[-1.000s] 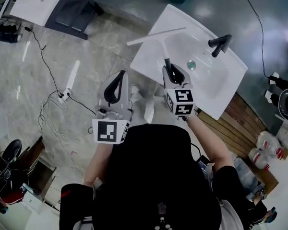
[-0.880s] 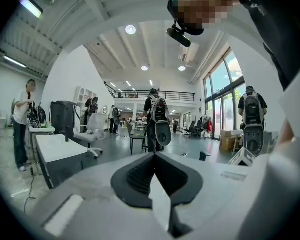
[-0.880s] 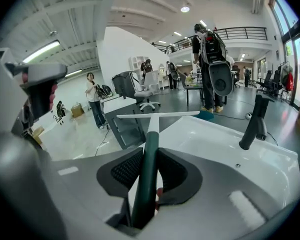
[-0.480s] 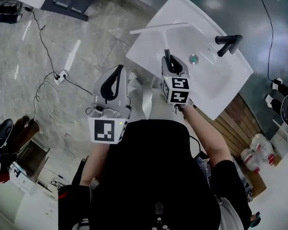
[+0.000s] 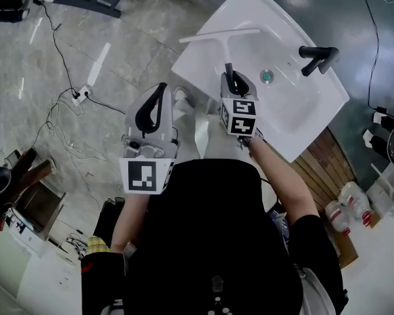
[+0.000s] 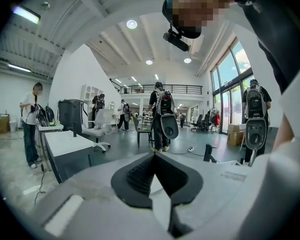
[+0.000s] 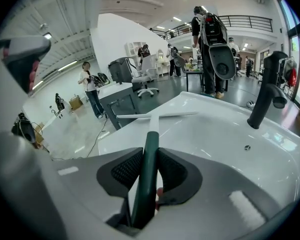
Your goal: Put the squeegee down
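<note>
No word, number or brand can be read anywhere. The only printed marks are black-and-white square patterns without letters. One is on the white cube (image 5: 144, 176) of the left gripper (image 5: 159, 90), left of the white ceramic washbasin (image 5: 295, 110). The others are on the white cube (image 5: 241, 117) of the right gripper (image 5: 231, 77), at the washbasin's near rim.

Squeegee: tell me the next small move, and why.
Probably lower the squeegee a little until it rests on the white sink, and only then open. The right hand-held gripper is shut on its dark handle, and its blade lies over the sink's edge; I cannot tell whether they touch.
</note>
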Motion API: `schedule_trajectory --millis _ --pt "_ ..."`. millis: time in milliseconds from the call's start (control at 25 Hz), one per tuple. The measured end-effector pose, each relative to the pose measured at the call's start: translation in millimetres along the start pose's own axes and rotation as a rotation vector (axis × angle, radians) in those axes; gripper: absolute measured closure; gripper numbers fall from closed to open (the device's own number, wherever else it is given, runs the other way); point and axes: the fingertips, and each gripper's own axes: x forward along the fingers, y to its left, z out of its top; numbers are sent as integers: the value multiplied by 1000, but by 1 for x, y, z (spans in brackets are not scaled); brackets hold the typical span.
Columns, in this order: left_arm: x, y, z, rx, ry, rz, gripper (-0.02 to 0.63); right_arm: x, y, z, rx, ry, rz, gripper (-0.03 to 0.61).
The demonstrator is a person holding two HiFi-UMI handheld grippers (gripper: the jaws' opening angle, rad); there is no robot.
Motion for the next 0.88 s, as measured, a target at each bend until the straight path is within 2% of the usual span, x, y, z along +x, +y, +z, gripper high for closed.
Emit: schedule_trajectory --millis 880 --pt "-6 2 -6 10 10 39 612 19 -7 -24 -41 97 45 476"
